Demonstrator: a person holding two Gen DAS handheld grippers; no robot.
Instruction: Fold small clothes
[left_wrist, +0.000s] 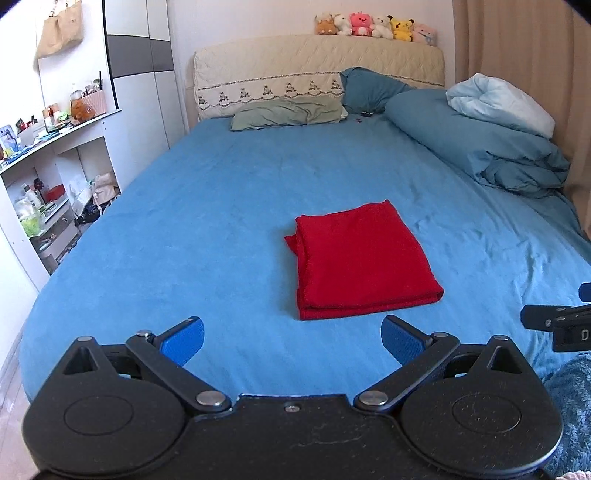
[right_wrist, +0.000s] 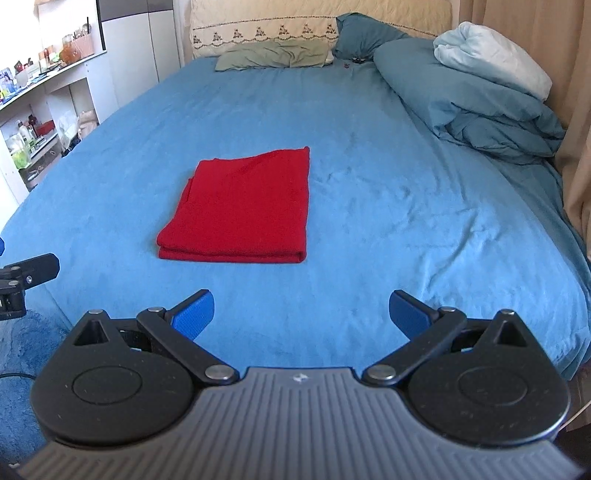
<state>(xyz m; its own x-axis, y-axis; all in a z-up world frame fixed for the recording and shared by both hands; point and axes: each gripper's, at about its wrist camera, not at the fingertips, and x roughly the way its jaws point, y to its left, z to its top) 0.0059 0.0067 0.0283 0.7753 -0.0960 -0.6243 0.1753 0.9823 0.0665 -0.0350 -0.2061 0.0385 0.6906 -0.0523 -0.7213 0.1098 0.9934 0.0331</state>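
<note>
A folded red cloth (left_wrist: 360, 264) lies flat mid-bed (left_wrist: 207, 206). The left hand-held gripper (left_wrist: 291, 341) and right hand-held gripper (right_wrist: 301, 314) hover near the foot edge, jaws spread, holding nothing.

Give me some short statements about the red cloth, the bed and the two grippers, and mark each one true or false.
1. The red cloth lies folded on the bed. True.
2. The left gripper holds a corner of the cloth. False: its fingers are spread and hold nothing, short of the cloth.
3. The right gripper is open. True.
4. The cloth lies on the green pillow. False: it lies on the blue sheet, far from the pillow.
5. Plush toys sit on top of the headboard. True.
6. The duvet covers the cloth. False: it is piled at the bed's right side, apart from the cloth.
</note>
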